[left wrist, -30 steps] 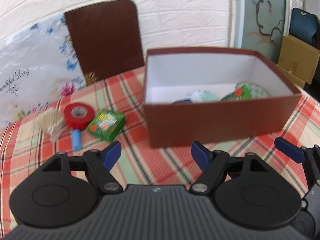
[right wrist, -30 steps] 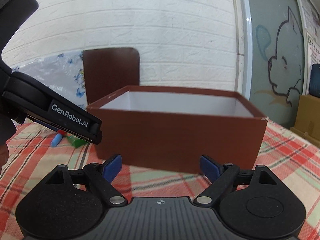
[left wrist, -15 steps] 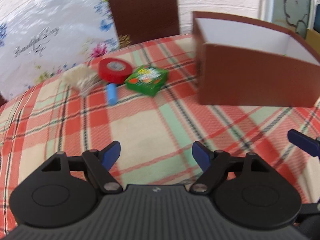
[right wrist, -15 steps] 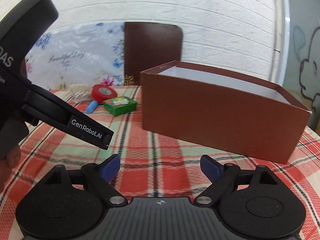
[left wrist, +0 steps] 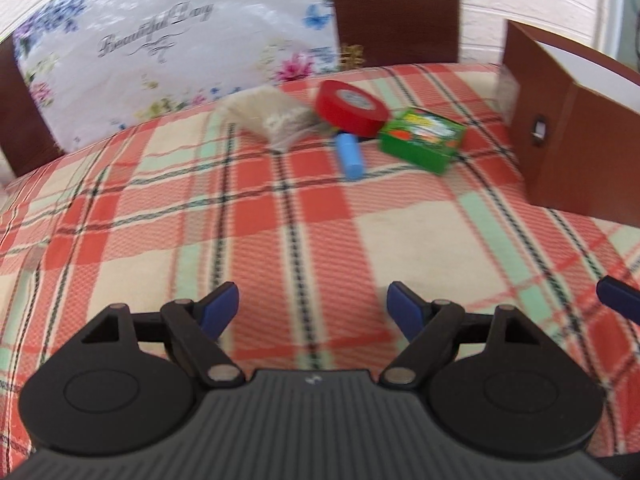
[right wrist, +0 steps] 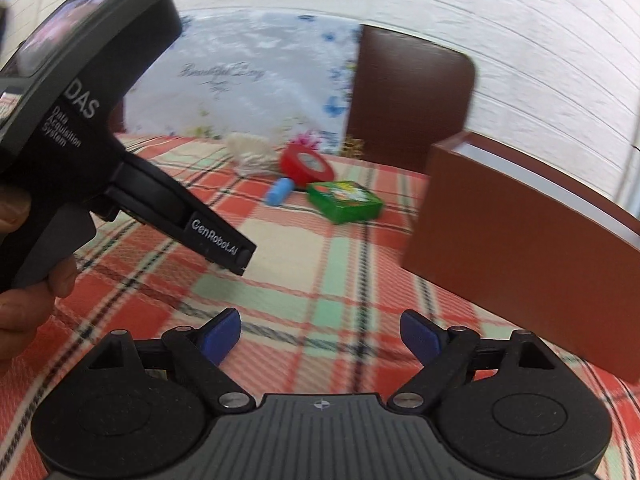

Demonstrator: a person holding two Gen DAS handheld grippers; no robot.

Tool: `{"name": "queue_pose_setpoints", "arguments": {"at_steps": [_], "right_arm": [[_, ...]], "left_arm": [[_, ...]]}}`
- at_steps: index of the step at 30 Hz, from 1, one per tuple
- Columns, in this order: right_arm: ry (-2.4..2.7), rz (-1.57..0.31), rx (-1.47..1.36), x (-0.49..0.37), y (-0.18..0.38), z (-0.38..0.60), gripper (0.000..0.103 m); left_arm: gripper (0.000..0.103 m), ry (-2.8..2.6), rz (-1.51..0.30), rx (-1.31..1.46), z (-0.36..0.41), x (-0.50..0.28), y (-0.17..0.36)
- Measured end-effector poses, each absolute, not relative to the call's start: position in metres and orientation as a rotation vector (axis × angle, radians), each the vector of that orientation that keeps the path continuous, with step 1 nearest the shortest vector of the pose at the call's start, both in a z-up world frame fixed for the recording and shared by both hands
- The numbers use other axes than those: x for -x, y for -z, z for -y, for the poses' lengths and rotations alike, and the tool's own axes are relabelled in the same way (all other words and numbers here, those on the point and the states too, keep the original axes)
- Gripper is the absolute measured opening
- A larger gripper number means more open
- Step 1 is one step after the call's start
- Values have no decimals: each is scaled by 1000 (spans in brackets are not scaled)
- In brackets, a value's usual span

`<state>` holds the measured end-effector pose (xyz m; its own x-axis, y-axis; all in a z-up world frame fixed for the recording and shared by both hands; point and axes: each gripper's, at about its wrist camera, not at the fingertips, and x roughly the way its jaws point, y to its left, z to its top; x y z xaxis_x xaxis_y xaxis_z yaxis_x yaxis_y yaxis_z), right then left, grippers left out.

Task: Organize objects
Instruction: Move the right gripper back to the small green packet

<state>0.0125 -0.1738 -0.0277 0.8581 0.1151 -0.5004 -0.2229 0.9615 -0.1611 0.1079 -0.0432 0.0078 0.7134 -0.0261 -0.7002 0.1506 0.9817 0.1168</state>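
Note:
On the plaid tablecloth (left wrist: 280, 216) lie a red tape roll (left wrist: 352, 107), a blue cylinder (left wrist: 349, 156), a green box (left wrist: 422, 139) and a pale bundle in clear wrap (left wrist: 272, 118). The brown box (left wrist: 576, 148) stands at the right. My left gripper (left wrist: 313, 307) hovers over bare cloth well short of the objects; its jaws are opening with nothing between them. My right gripper (right wrist: 320, 330) is open and empty, the brown box (right wrist: 520, 232) to its right. The same tape roll (right wrist: 304, 163), blue cylinder (right wrist: 280, 192) and green box (right wrist: 344, 201) show ahead of it.
A brown chair back (left wrist: 394, 8) and a floral plastic sheet (left wrist: 160, 56) stand behind the table against a white brick wall. In the right wrist view a hand (right wrist: 24, 280) holds the left gripper's body (right wrist: 100, 140) at the left.
Both views have swung left, away from the brown box and toward the loose objects. The box's inside has gone out of sight. The left gripper has come lower over the cloth.

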Motion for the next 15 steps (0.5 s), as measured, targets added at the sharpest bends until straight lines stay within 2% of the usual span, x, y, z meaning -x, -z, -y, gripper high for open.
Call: {"name": "queue_pose_setpoints", "arguments": {"at_steps": [10,15], "right_arm": [[-223,-536,221,-53,28,152,85],[-185,-555,188,-82,29,156,86]], "left_arm": [[101,35,-705,-155,8,-126,3],[103,51,-661,-132,-5,-132,8]]}}
